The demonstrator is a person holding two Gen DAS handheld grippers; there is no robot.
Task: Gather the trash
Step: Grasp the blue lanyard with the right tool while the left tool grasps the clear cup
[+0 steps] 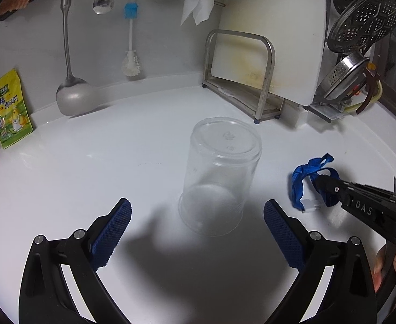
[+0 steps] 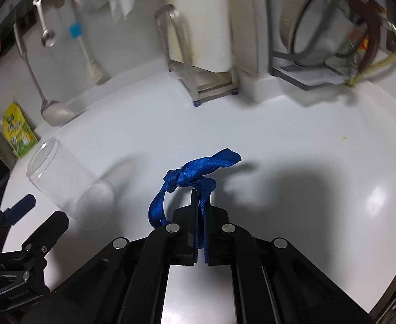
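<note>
Left wrist view. My left gripper (image 1: 198, 224): jaws wide apart, nothing between the pads. Clear cup (image 1: 219, 175): upside down on the white counter (image 1: 90, 167), just ahead of the open jaws and between their lines, touching neither pad. Blue ribbon (image 1: 310, 174): knotted, right of the cup and apart from it, with a small clear tag (image 1: 310, 205) at its lower end. My right gripper (image 1: 323, 185): enters from the right edge, tips closed together on the ribbon's loop. Hand (image 1: 392, 267): partly seen at the lower right, behind that gripper. Back of counter: ladle (image 1: 72, 94), spoon (image 1: 103, 1), brush (image 1: 131, 40), yellow pouch (image 1: 10, 108), metal rack (image 1: 241, 75) holding a white board (image 1: 276, 35), strainers (image 1: 359, 40) at the far right.

Right wrist view. My right gripper (image 2: 199, 205): jaws pressed together, clamped on a strand of the ribbon (image 2: 198, 172). The knot sits just past the tips to the left; one tail points up and right, a loop hangs down the left side of the fingers. Whether the ribbon touches the counter (image 2: 305, 148) I cannot tell. Cup (image 2: 71, 183): left of the ribbon, well clear of it. My left gripper (image 2: 37, 212): lower left, one blue pad near the cup's wall, not touching. Background blurred: rack (image 2: 195, 62), ladle (image 2: 54, 110), pouch (image 2: 19, 132).
</note>
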